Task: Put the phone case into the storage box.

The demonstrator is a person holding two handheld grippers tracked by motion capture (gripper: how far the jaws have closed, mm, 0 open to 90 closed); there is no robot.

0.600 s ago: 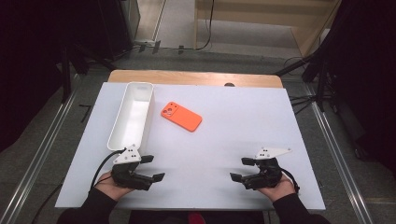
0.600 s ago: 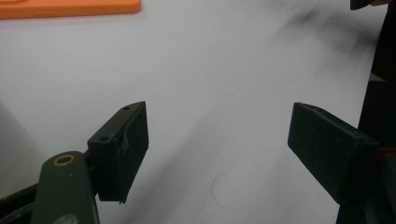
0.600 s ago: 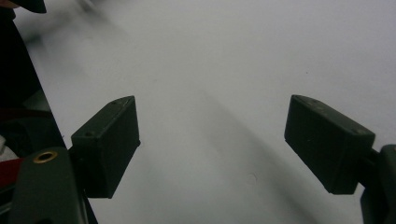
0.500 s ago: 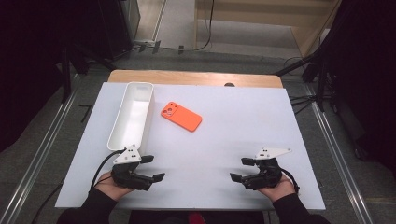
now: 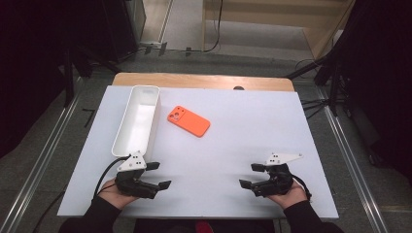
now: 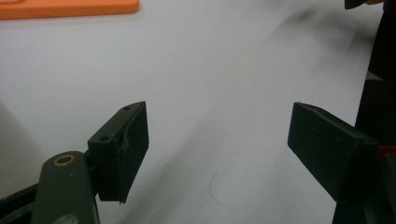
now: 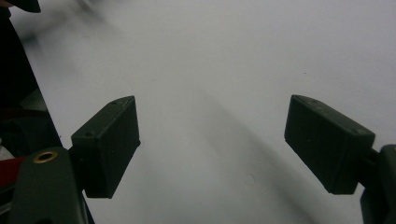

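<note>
Nearest the person, two hands rest at the front edge of a white surface (image 5: pixel 233 141), each holding a tool. The left hand-held gripper (image 5: pixel 158 175) lies low near the front left, its jaws spread apart with nothing between them; the left gripper view shows bare white surface in the gap. The right hand-held gripper (image 5: pixel 248 175) sits near the front right, jaws likewise spread and empty, pointing inward toward the other.

Farther back, left of centre, an orange phone (image 5: pixel 189 121) lies flat, camera end toward the far left, turned at a slant. It is well apart from both tools. Just to its left, close but not touching, stands a long white tray (image 5: pixel 124 141), running front to back and appearing empty; its near end sits just beyond the left tool.

Likely risks, as judgement: the phone is thin and lies flat, so jaws coming down on it may slide off its edges or push it across the smooth surface rather than lift it. Its slant means a straight approach could catch a corner and spin it. A reach with the left tool passes close by the tray and could knock it. The trailing cable (image 5: pixel 104 172) could drag.
</note>
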